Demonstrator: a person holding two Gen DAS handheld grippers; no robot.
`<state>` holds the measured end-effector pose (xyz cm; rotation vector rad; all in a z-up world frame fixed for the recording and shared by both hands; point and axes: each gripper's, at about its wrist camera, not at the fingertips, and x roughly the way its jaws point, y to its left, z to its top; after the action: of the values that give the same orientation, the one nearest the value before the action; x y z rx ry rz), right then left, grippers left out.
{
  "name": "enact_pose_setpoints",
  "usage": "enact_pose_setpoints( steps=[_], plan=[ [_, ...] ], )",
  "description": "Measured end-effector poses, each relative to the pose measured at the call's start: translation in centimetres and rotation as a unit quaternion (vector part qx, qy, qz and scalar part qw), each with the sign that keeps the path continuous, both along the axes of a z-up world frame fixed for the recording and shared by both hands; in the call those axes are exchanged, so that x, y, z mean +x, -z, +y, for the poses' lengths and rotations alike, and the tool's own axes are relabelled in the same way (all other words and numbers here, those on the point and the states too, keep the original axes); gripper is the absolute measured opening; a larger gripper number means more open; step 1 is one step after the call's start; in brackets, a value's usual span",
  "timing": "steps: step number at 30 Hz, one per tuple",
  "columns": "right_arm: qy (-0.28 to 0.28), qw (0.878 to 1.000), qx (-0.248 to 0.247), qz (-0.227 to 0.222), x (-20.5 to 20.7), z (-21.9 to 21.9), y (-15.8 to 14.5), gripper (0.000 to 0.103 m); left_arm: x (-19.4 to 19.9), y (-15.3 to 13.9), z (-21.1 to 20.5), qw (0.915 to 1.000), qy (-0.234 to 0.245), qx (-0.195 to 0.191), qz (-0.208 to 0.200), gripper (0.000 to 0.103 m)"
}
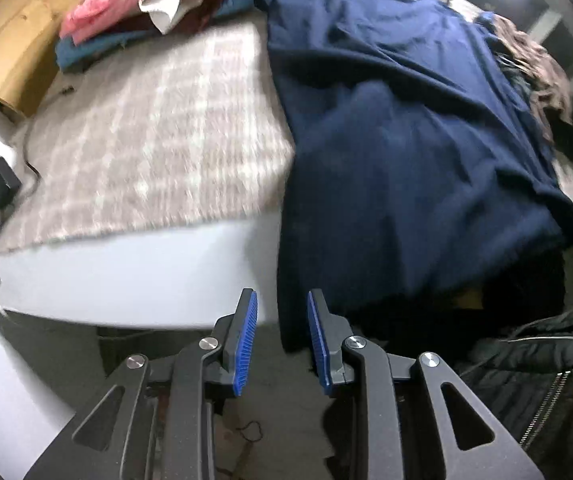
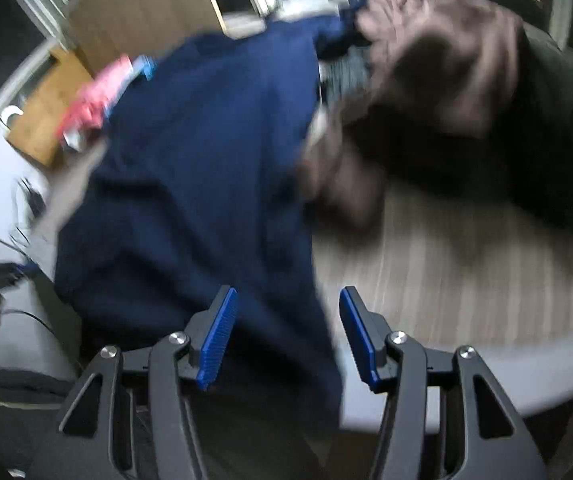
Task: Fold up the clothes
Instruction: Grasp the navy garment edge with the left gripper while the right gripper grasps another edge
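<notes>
A: Nearest the cameras, how were the tongs standing?

B: Both apart, and nothing pinched. The left gripper (image 1: 282,342) had a narrow gap between its blue pads, with the hanging near edge of the navy garment (image 1: 398,152) just beyond it. The right gripper (image 2: 286,338) stood wider; navy cloth (image 2: 206,168) showed between its fingers, though the pads did not press on it.

A: So which step was that?

B: I judged it a gap between holds: the garment lay spread on the bed (image 1: 126,276), its near end draped over the white edge, not yet folded. Next, each side would need a fresh grip on that near hem or its corners, to carry it far across.

A: And further out?

B: Left of the garment, bare checked blanket (image 1: 158,132). At the far left, a stack of folded clothes (image 1: 158,4), pink on top. At the far right, a crumpled brown heap (image 2: 438,64), too blurred to tell apart.

A: Any containers?

B: None that I could make out; everything lay loose on the bed.
</notes>
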<state>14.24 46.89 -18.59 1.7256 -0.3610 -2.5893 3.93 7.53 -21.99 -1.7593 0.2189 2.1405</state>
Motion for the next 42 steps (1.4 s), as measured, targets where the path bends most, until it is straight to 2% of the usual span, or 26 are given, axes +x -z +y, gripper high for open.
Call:
enact_pose_setpoints(
  steps=[2, 4, 7, 10, 11, 14, 17, 20, 23, 24, 25, 29, 32, 34, 36, 38, 40, 42],
  plan=[
    [0.002, 0.999, 0.039, -0.013, 1.5, -1.6, 1.2, 0.053, 1.0, 0.8, -0.5, 0.9998, 0.017, 0.013, -0.003, 0.027],
    [0.019, 0.999, 0.036, -0.013, 2.6, -1.9, 1.8, 0.053, 1.9, 1.6, -0.3, 0.9991, 0.035, 0.023, 0.000, 0.027],
    [0.047, 0.998, 0.027, -0.004, 3.6, -1.6, 2.3, 0.053, 1.4, 2.7, 0.2, 0.9986, 0.037, 0.038, -0.001, 0.027],
    [0.043, 0.999, 0.029, 0.007, 3.5, -1.3, 2.5, 0.057, 1.2, 3.4, 1.2, 0.9989, 0.040, 0.022, 0.011, 0.028],
    [0.037, 0.999, 0.032, 0.009, 3.3, -1.2, 2.6, 0.058, 1.3, 3.2, 1.5, 0.9986, 0.043, 0.025, 0.018, 0.032],
    [0.019, 0.999, 0.044, 0.008, 2.8, -1.3, 3.2, 0.059, 1.5, 3.0, 2.2, 0.9987, 0.042, 0.024, 0.017, 0.028],
    [0.002, 0.999, 0.047, 0.013, 2.9, -1.7, 3.4, 0.059, 2.0, 2.6, 3.1, 0.9980, 0.056, 0.013, 0.025, 0.006],
    [-0.013, 0.999, 0.047, 0.017, 2.8, -1.6, 3.6, 0.059, 2.3, 2.1, 3.6, 0.9979, 0.058, 0.014, 0.025, 0.004],
    [-0.027, 0.998, 0.046, 0.021, 2.7, -1.6, 3.7, 0.059, 2.2, 0.5, 3.1, 0.9988, 0.034, 0.023, 0.028, 0.003],
    [-0.032, 0.998, 0.046, 0.023, 2.7, -1.6, 3.7, 0.041, 2.2, -0.1, 2.8, 0.9989, 0.023, 0.027, 0.029, 0.003],
    [-0.036, 0.998, 0.046, 0.024, 2.7, -1.6, 3.8, 0.007, 2.2, -1.1, 2.5, 0.9988, 0.014, 0.031, 0.035, 0.003],
    [-0.033, 0.998, 0.023, 0.056, 2.4, -0.6, 1.8, 0.005, 1.6, -4.8, 1.3, 0.9972, 0.000, 0.035, 0.066, 0.002],
    [-0.023, 0.997, 0.010, 0.077, 0.5, 0.5, 0.1, 0.005, -1.2, -7.0, 0.1, 0.9957, 0.008, 0.025, 0.089, 0.000],
    [-0.018, 0.996, 0.012, 0.085, -1.9, 1.1, -0.3, 0.005, -3.1, -7.4, 0.9, 0.9945, 0.023, 0.019, 0.100, 0.000],
    [-0.011, 0.997, 0.028, 0.069, -4.4, 1.5, 0.7, 0.005, -6.2, -6.7, 2.0, 0.9942, 0.039, 0.019, 0.098, 0.004],
    [-0.003, 0.998, 0.039, 0.045, -6.6, 2.1, 1.9, 0.006, -9.2, -4.7, 3.4, 0.9945, 0.047, 0.003, 0.093, 0.005],
    [0.009, 0.999, 0.033, 0.016, -8.0, 2.7, 3.2, 0.011, -10.3, -3.3, 3.6, 0.9955, 0.049, -0.010, 0.080, 0.005],
    [0.022, 0.999, 0.023, 0.009, -8.3, 2.9, 3.5, 0.015, -10.6, -2.5, 3.5, 0.9960, 0.051, -0.016, 0.072, 0.006]
  ],
)
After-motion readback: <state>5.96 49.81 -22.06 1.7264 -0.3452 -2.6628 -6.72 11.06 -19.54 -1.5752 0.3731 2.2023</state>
